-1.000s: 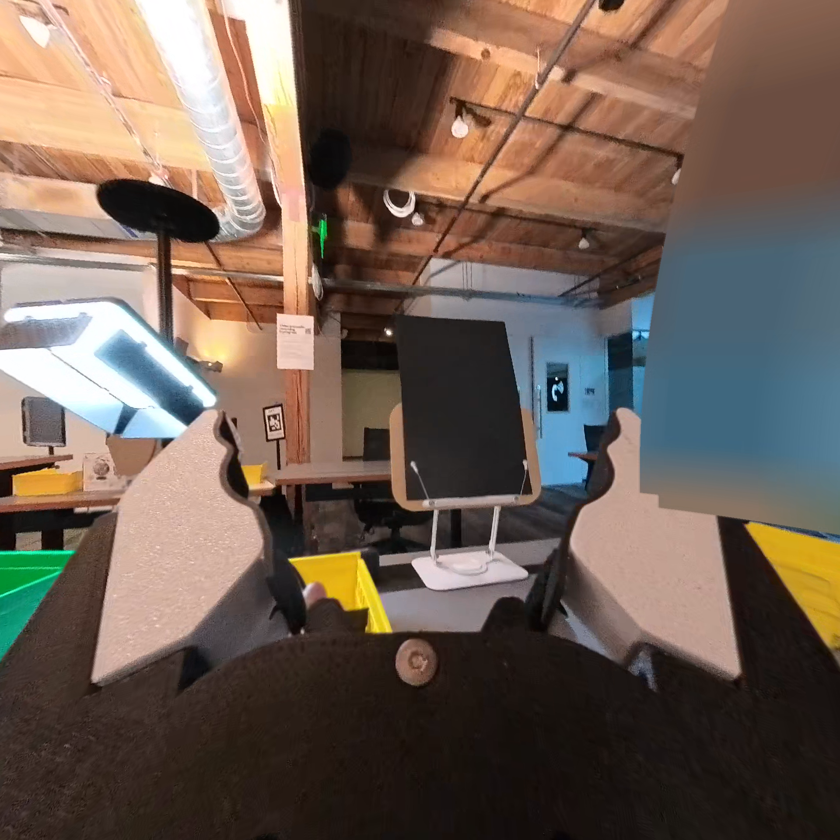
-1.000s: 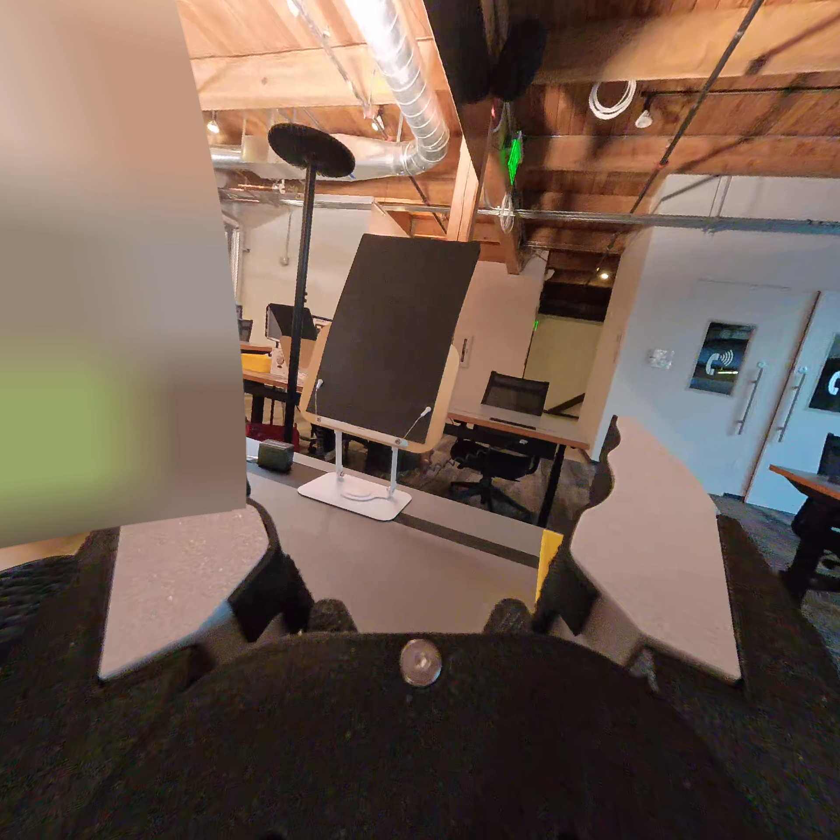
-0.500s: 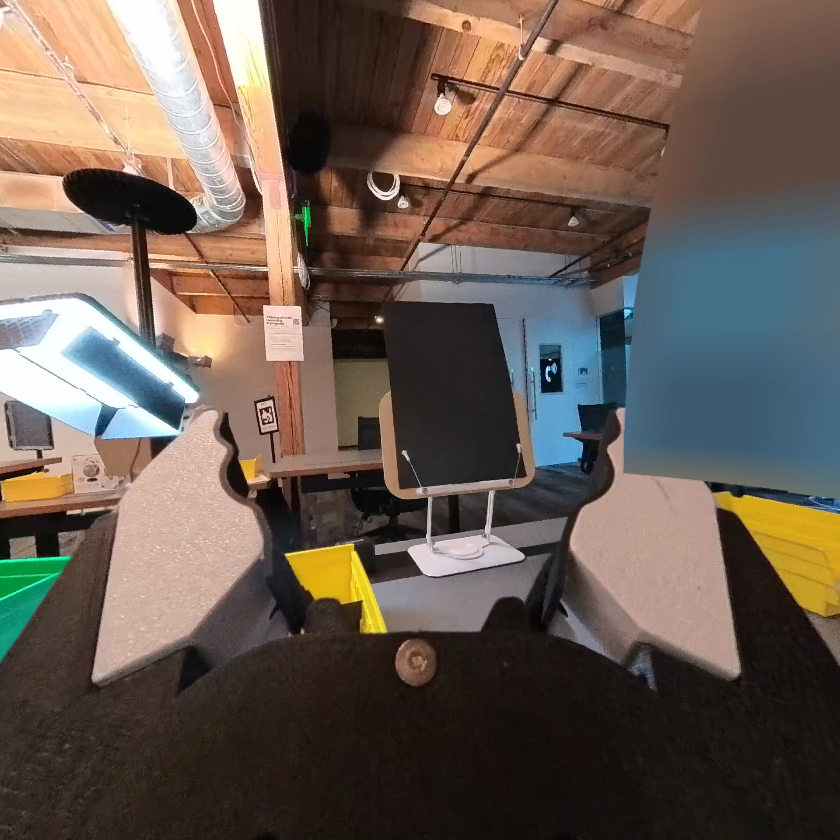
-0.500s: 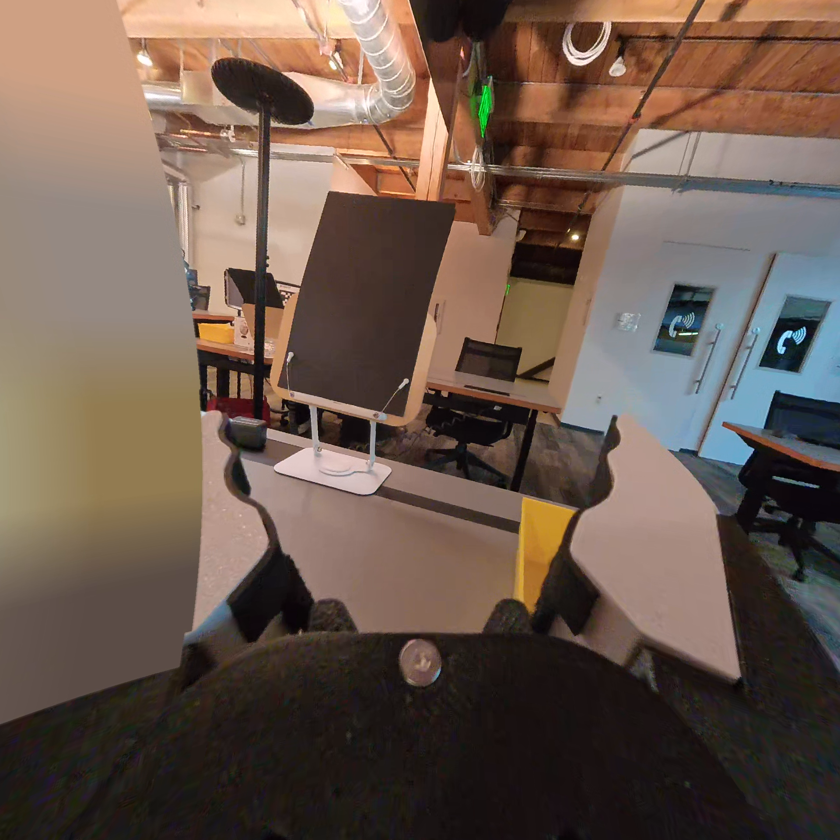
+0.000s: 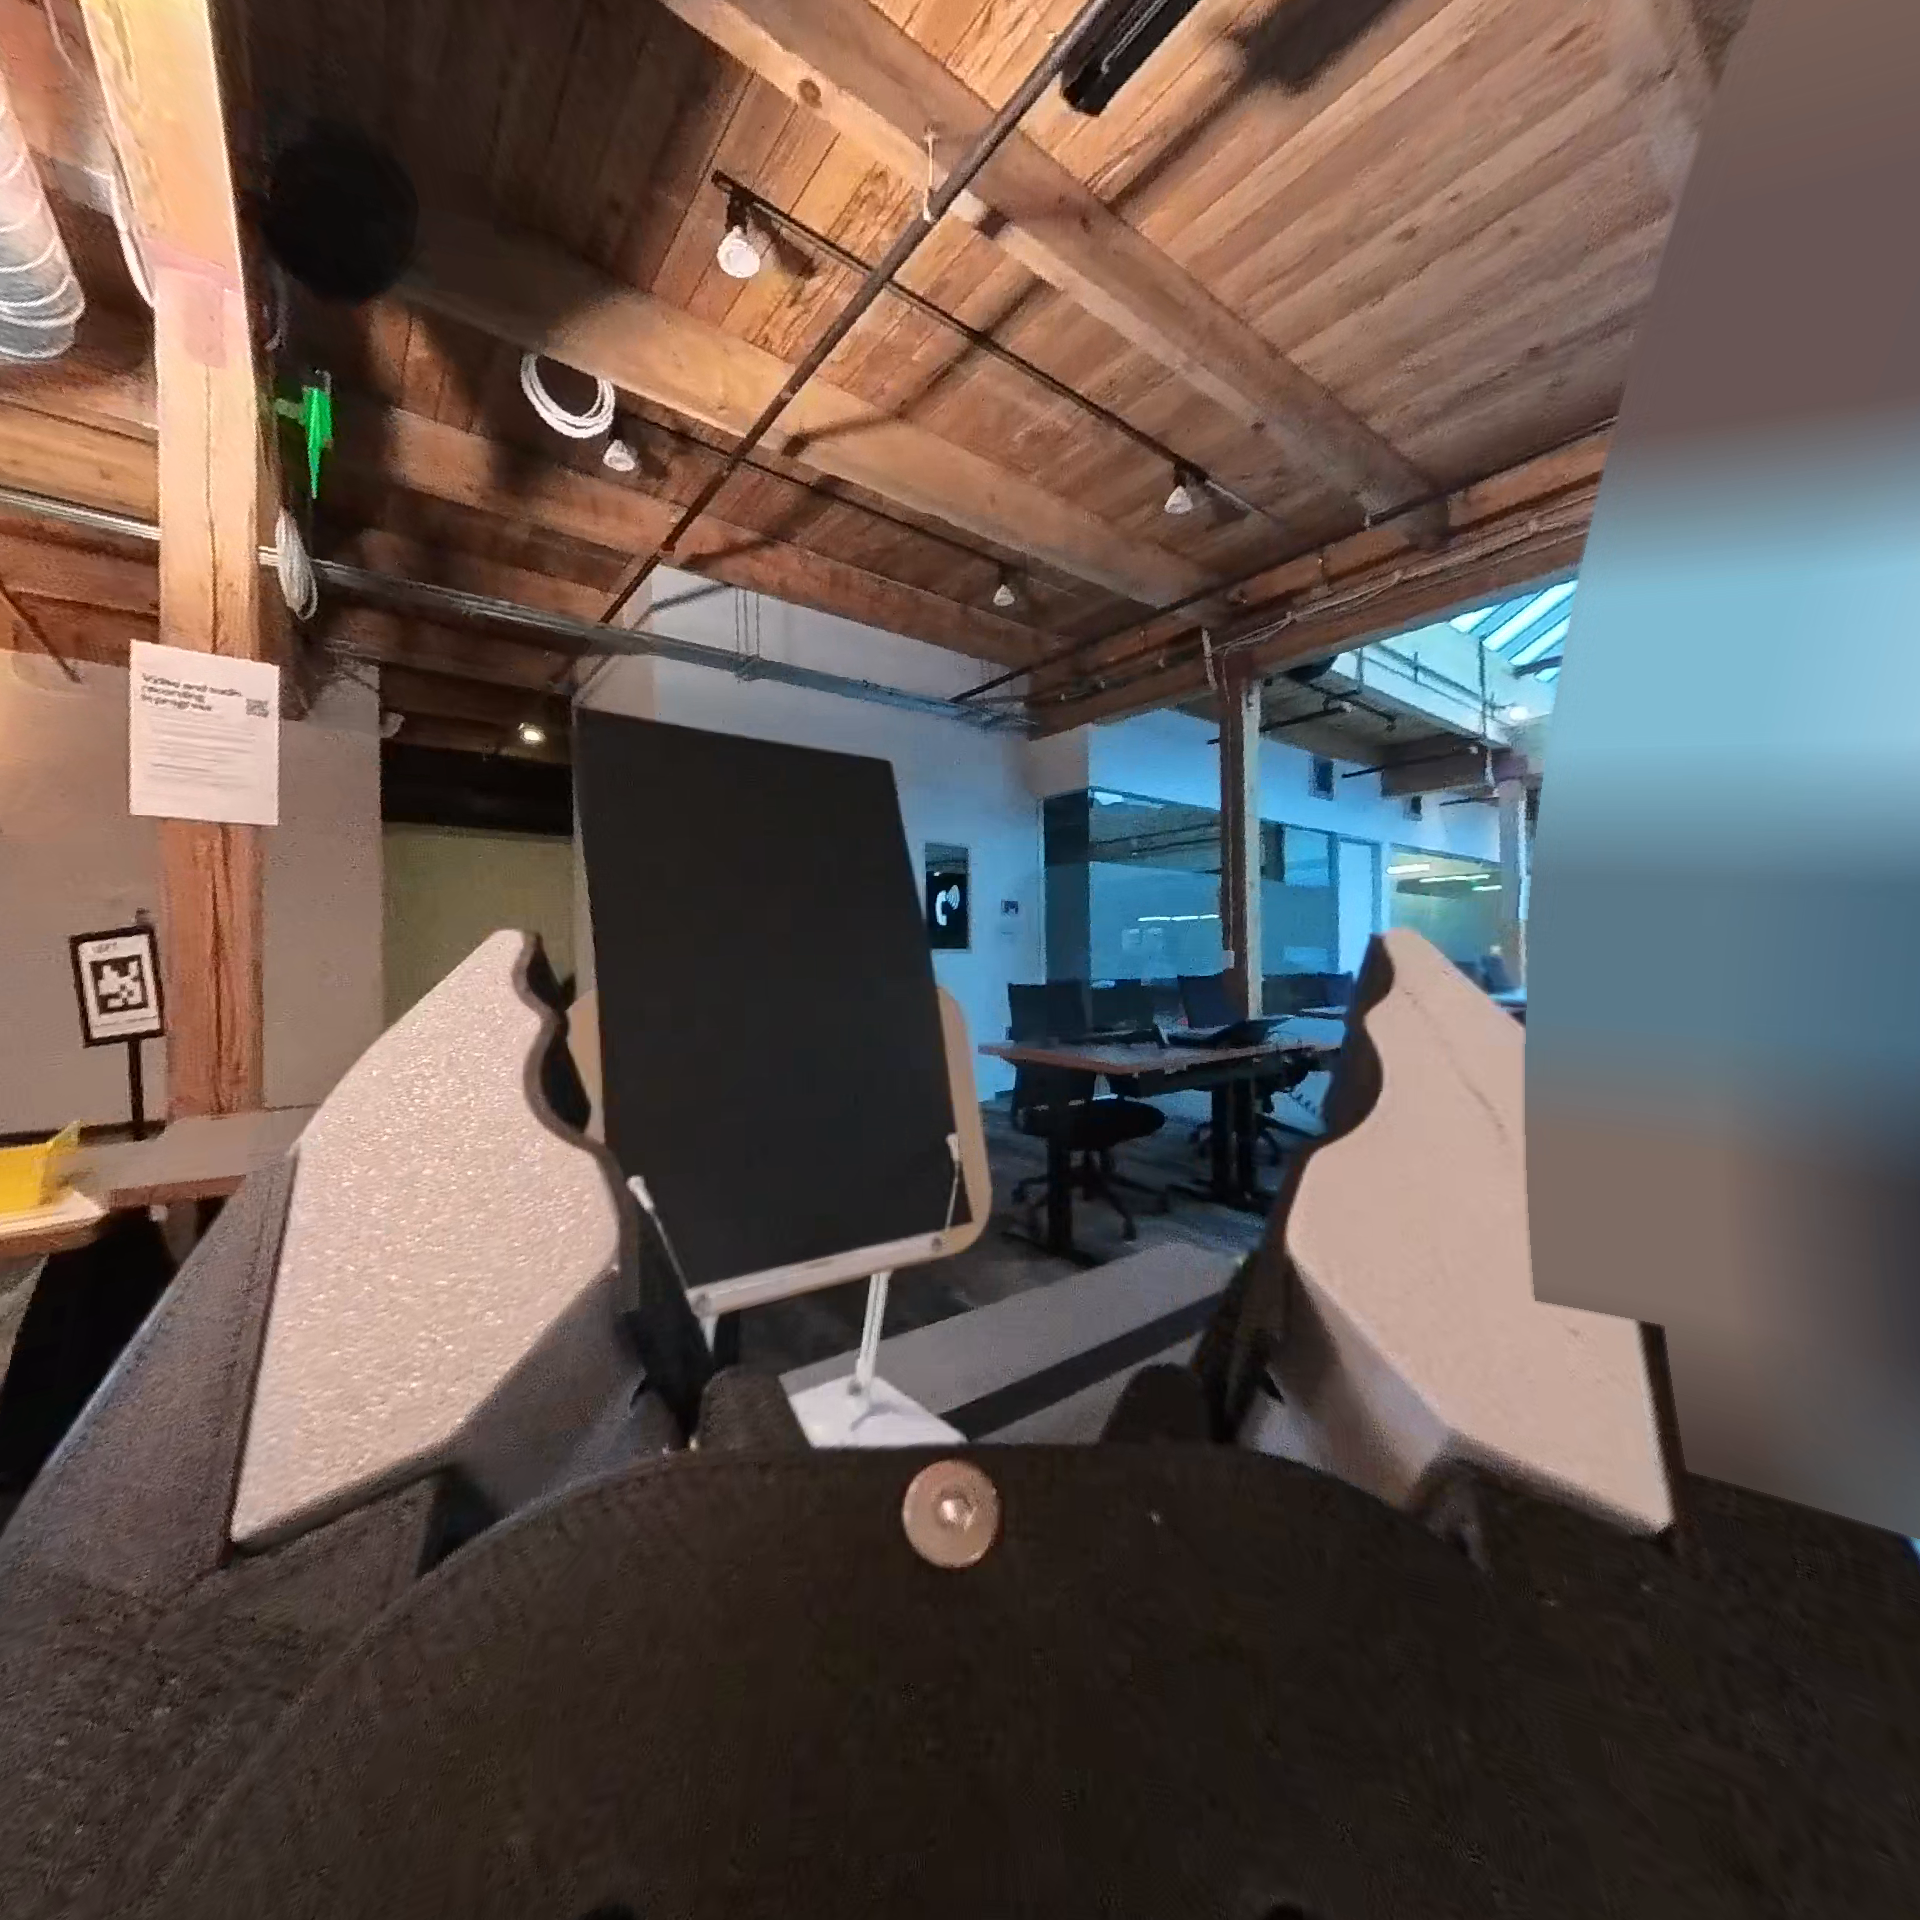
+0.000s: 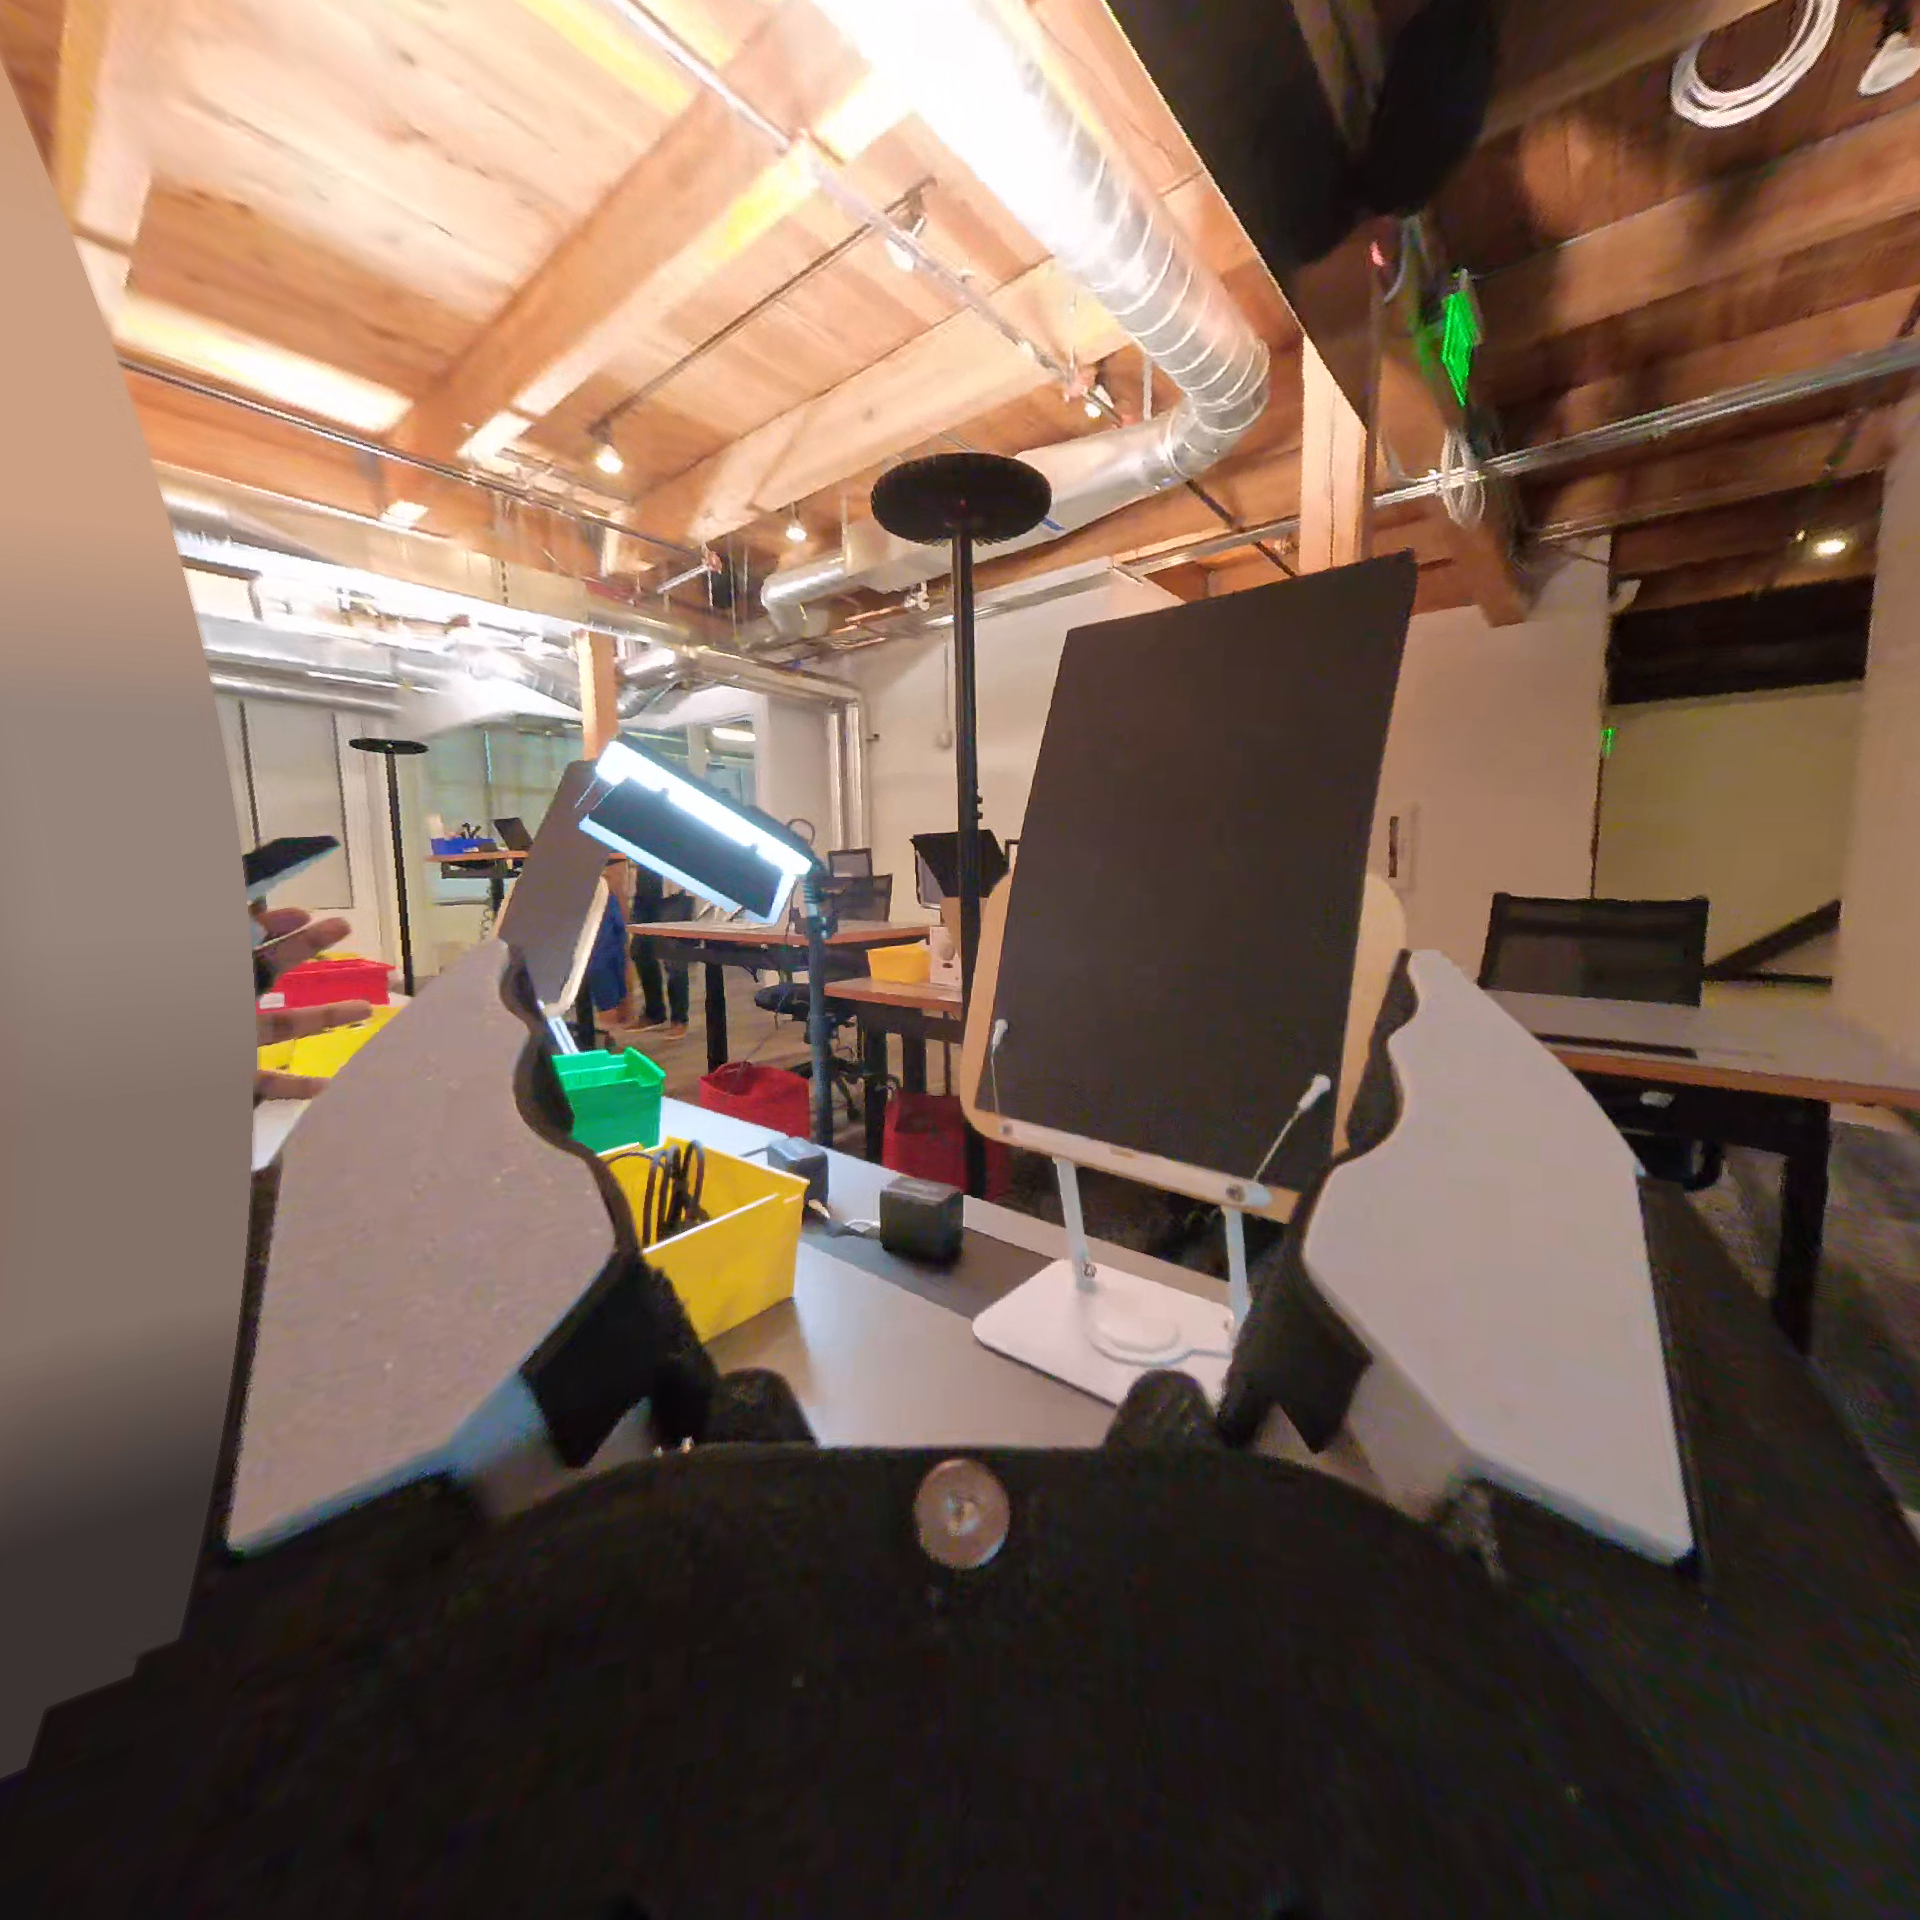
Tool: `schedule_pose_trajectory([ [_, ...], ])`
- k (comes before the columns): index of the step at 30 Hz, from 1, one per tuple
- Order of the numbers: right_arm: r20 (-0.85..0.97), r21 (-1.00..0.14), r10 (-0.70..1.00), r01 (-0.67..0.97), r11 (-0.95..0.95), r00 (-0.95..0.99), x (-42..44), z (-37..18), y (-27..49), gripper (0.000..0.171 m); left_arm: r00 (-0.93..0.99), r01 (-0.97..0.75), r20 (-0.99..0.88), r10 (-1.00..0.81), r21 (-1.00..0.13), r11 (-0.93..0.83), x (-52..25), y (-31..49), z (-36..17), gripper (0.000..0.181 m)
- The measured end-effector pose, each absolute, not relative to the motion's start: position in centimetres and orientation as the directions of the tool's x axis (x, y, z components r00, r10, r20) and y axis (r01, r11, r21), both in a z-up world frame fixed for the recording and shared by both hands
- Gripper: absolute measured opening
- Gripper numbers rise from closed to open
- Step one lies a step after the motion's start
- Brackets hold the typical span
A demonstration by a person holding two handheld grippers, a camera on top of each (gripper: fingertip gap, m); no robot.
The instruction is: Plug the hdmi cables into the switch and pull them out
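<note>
While both grippers are raised and pointed out across the room rather than down at the work, nothing is gripped in either. The left gripper (image 5: 951, 1049) is held with its two fingers spread wide, and only the black board (image 5: 764, 987) on its white stand (image 5: 868, 1403) is framed in the gap. The right gripper (image 6: 956, 1060) is likewise spread, with nothing between its fingers; the same black board (image 6: 1195, 862) is seen through it, propped at a backward lean on its stand (image 6: 1117, 1335), presumably so that it faces whoever works at the grey table (image 6: 894, 1340).

No switch can be made out in either view, so its place cannot be told. Dark cables (image 6: 673, 1190), judged to be the hdmi cables, are coiled in a yellow bin (image 6: 727, 1242) on the table, left of the right gripper's gap; they are kept loose there, probably as a supply to be drawn from. A small dark cube (image 6: 920, 1218) and a grey adapter (image 6: 798, 1162) are set just beyond the bin. A green bin (image 6: 608, 1096) is placed farther back, and a lit lamp panel (image 6: 691, 831) is angled down over the table.

The task is judged not yet begun: the grippers must first be lowered toward the table.
</note>
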State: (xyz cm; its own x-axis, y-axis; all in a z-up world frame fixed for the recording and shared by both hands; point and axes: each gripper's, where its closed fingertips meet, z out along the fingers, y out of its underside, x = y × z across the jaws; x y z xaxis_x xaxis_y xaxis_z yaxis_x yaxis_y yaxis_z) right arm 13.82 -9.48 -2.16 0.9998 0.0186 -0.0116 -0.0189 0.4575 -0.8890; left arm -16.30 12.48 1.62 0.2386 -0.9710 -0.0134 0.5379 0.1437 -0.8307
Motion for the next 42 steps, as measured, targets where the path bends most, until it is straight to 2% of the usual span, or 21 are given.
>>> schedule_pose_trajectory([
  [1, -0.007, -0.89, 0.029, -0.02, 0.455, 1.0, 13.9, -1.5, -8.3, 0.146, 0.254, 0.521, -0.011, -0.967, -0.841, 0.146, -15.6, 13.7, 2.0, 0.137],
  [9, 0.097, -0.907, 0.026, 0.077, 0.413, 0.995, 14.2, 3.7, 0.2, 0.146, 0.393, 0.416, 0.049, -0.918, -0.9, 0.13, -11.5, 21.3, 2.8, 0.123],
  [12, 0.097, -0.904, 0.031, 0.075, 0.421, 0.995, 14.0, 3.7, 1.7, 0.144, 0.464, 0.366, 0.076, -0.883, -0.924, 0.113, -10.5, 24.2, 1.5, 0.118],
  [16, 0.065, -0.911, 0.072, 0.03, 0.412, 0.995, 13.9, 0.1, 3.4, 0.141, 0.548, 0.229, 0.119, -0.828, -0.973, 0.012, -9.5, 28.6, -3.6, 0.1],
  [21, 0.031, -0.943, 0.12, -0.01, 0.333, 0.992, 15.5, -2.5, 5.8, 0.133, 0.707, -0.007, 0.124, -0.697, -0.983, -0.183, -10.1, 34.2, -13.6, 0.08],
  [24, 0.03, -0.95, 0.106, -0.005, 0.312, 0.994, 16.4, -3.1, 6.6, 0.132, 0.725, -0.134, 0.116, -0.679, -0.943, -0.304, -9.8, 36.5, -18.8, 0.073],
  [28, 0.026, -0.951, 0.096, -0.004, 0.308, 0.995, 17.0, -3.4, 7.0, 0.129, 0.611, -0.225, 0.23, -0.757, -0.867, -0.445, -7.7, 38.1, -22.4, 0.065],
  [32, 0.043, -0.954, 0.093, 0.013, 0.3, 0.995, 16.9, -3.6, 7.3, 0.129, 0.672, -0.392, 0.234, -0.703, -0.692, -0.606, -8.9, 40.6, -26.8, 0.056],
  [36, 0.081, -0.957, 0.075, 0.056, 0.285, 0.994, 16.7, -3.8, 7.3, 0.128, 0.673, -0.549, 0.097, -0.734, -0.6, -0.582, -9.5, 41.3, -29.0, 0.051],
  [40, 0.094, -0.957, 0.072, 0.071, 0.28, 0.993, 16.6, -3.8, 7.3, 0.127, 0.687, -0.614, 0.008, -0.726, -0.529, -0.586, -9.9, 42.3, -29.9, 0.051],
  [42, 0.101, -0.957, 0.065, 0.079, 0.281, 0.993, 16.5, -3.8, 7.3, 0.127, 0.705, -0.648, -0.038, -0.708, -0.439, -0.622, -10.7, 42.3, -30.7, 0.05],
])
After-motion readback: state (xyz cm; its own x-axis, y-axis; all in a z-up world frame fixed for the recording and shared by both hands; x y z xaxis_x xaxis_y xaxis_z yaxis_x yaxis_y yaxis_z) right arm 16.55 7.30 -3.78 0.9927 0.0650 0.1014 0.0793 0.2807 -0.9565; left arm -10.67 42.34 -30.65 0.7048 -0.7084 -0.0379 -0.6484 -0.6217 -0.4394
